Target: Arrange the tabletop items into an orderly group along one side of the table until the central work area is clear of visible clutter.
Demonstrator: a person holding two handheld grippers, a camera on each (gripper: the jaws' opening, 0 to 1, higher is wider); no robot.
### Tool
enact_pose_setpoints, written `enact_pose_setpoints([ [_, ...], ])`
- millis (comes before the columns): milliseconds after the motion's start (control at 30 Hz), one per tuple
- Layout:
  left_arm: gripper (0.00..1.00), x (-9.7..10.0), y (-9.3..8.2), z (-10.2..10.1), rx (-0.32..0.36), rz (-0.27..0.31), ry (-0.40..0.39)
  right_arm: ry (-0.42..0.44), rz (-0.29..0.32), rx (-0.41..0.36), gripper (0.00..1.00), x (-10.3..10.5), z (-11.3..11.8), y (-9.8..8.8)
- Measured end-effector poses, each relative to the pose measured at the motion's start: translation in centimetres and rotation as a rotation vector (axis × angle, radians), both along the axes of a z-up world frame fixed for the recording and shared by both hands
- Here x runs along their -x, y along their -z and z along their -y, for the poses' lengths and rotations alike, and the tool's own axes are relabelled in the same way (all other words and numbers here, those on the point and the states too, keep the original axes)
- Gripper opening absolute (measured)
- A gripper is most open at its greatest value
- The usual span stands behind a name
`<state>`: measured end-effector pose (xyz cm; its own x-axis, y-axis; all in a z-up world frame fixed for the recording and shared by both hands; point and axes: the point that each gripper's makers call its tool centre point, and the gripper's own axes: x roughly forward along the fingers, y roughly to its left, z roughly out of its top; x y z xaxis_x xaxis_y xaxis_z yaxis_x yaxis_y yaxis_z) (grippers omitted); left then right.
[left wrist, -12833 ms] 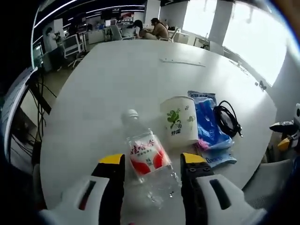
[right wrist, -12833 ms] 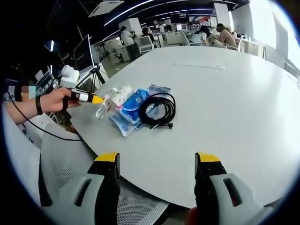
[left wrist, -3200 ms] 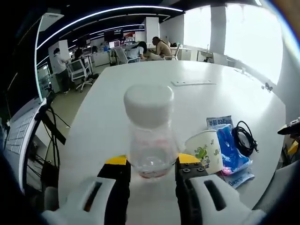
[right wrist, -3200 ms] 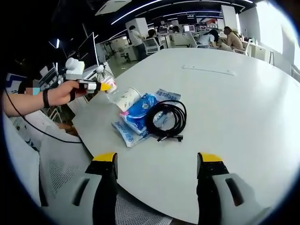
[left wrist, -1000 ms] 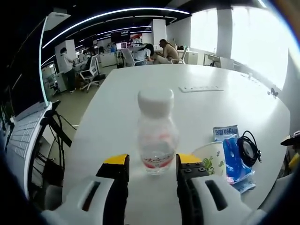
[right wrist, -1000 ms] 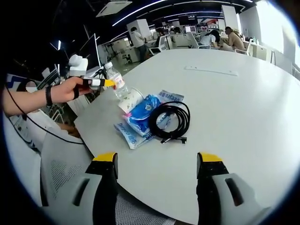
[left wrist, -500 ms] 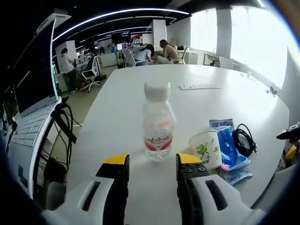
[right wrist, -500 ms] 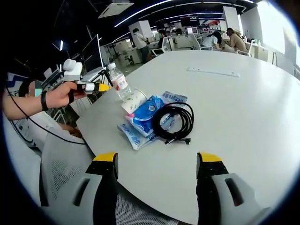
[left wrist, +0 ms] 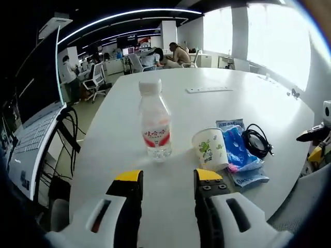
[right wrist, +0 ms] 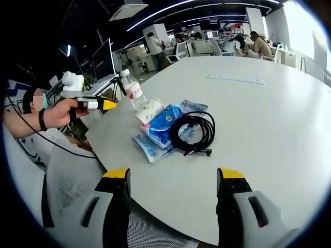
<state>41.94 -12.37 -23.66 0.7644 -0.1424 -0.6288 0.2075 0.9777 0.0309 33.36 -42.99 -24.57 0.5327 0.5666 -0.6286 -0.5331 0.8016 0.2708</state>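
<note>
the clear plastic water bottle with a white cap and red label (left wrist: 154, 124) stands upright on the round white table (left wrist: 170, 103), near the table's near-left edge in the left gripper view. the left gripper (left wrist: 163, 181) sits just short of it with its yellow-tipped jaws parted and nothing between them, released. just to the right of the bottle stands a white paper cup with a green print (left wrist: 210, 149), apart from the bottle, and against the cup lies a blue plastic packet (left wrist: 240, 155) on a flat blue-and-white pouch (left wrist: 251, 176). a coiled black cable (left wrist: 257, 141) rests beside the packet.

in the right gripper view the group lies by the table's left edge: bottle (right wrist: 132, 89), cup (right wrist: 148, 110), packet (right wrist: 164, 122), cable (right wrist: 196, 132). the right gripper (right wrist: 173, 178) hangs over the near edge, jaws wide apart and empty. a hand (right wrist: 62, 112) holds the left gripper (right wrist: 106, 105) there.
</note>
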Motion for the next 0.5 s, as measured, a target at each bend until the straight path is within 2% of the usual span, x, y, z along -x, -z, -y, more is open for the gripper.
enact_pose_setpoints([
  [233,0.38,0.6,0.5,1.3,-0.001,-0.009,0.036,0.01,-0.001,0.001,0.66,0.4,0.4,0.1],
  [500,0.38,0.2,0.5,2.8,0.001,-0.01,0.067,0.021,0.002,0.0,0.66,0.7,0.8,0.0],
])
